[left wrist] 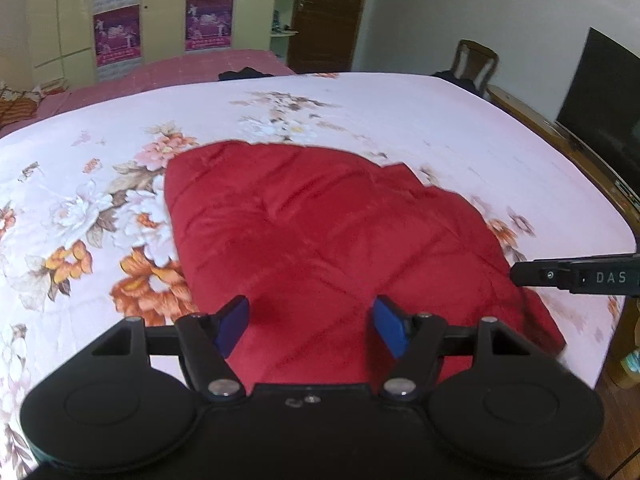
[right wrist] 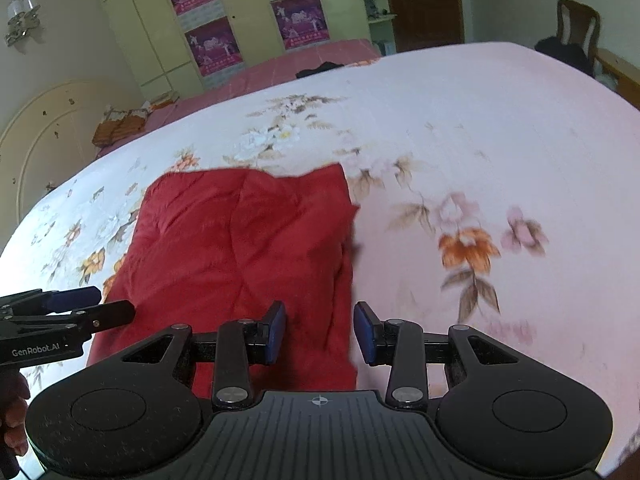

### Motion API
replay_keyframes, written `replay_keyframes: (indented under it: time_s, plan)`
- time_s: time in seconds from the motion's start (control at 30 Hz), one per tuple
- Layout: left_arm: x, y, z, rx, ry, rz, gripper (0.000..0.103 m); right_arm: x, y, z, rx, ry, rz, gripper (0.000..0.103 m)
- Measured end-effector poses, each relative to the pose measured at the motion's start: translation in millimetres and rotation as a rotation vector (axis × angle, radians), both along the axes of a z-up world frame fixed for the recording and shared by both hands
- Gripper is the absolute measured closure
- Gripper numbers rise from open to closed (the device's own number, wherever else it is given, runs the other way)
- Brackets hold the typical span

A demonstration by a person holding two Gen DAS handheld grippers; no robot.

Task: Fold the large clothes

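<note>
— Progress?
— Red garment (left wrist: 320,236) lies folded into a compact block on the bed (left wrist: 460,120). Both my jaws gape empty above its near edge; perhaps one fold remains.

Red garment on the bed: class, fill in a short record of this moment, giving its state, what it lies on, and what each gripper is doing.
garment: red quilted garment, partly folded, lying flat
surface: floral bedsheet
left gripper: open, over the garment's near edge, holding nothing
right gripper: open, over the garment's right edge, holding nothing
fold state: rough rectangle, far edge uneven
background: wardrobe with purple posters, wooden chair, brown door
</note>
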State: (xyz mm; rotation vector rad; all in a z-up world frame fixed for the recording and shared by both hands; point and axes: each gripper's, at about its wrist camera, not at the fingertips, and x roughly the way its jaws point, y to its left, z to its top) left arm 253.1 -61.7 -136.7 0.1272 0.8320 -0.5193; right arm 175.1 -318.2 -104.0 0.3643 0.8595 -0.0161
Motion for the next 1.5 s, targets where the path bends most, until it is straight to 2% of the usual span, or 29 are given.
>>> replay_keyframes:
  time_s: [0.13,0.27,0.47,0.63,0.7,0.8,0.87,0.9,0.93,1.03,1.1,1.3,1.4,1.5]
  plan:
    - [-9.4,3.2,-4.1,-0.003,0.011,-0.021,0.035,-16.3,3.2,-9.3,0.005,0.033,-0.018,0.065]
    - [-14.3,4.1,-13.4,0.028,0.019,-0.032,0.033,-24.9,5.7,-24.9,0.024,0.081,-0.021,0.065]
    - [-13.4,7.0,-26.0,0.049,0.025,-0.048,0.031,-21.6,9.5,-49.2,0.033,0.155,0.000,0.065]
    - [-12.0,5.3,-31.1,0.060,0.026,-0.054,0.029,-17.9,13.7,-61.5,0.008,0.171,0.043,0.065]
    - [-9.3,7.0,-31.3,0.049,0.045,-0.038,0.027,-16.5,12.9,-59.5,0.005,0.181,0.064,0.065]
    - [-3.5,15.4,-27.3,0.000,0.088,-0.003,0.022,-15.8,-4.0,-50.8,0.073,0.176,0.072,0.064]
    - [0.5,21.8,-24.4,-0.040,0.125,0.031,0.019,-17.1,-19.3,-37.6,0.130,0.139,0.049,0.058]
    - [2.9,25.3,-22.3,-0.063,0.146,0.047,0.019,-18.6,-26.5,-29.4,0.152,0.109,0.029,0.033]
    - [5.3,28.4,-19.7,-0.080,0.158,0.061,0.018,-19.3,-33.7,-19.3,0.164,0.063,0.014,0.011]
    - [14.2,38.7,-12.0,-0.134,0.167,0.118,0.010,-2.8,-46.3,-2.2,0.203,-0.019,0.030,0.009]
    - [25.6,42.8,-13.4,-0.164,0.193,0.151,0.009,17.5,-51.4,-6.7,0.241,-0.020,0.036,0.009]
    - [49.3,48.1,-32.9,-0.276,0.308,0.177,0.009,69.8,-61.8,-52.4,0.451,0.045,0.062,0.009]
    - [52.7,47.3,-41.5,-0.304,0.327,0.173,0.009,85.1,-66.9,-75.0,0.535,0.091,0.090,0.009]
    - [52.4,46.7,-45.6,-0.323,0.334,0.177,0.012,94.3,-67.4,-89.3,0.575,0.101,0.122,0.009]
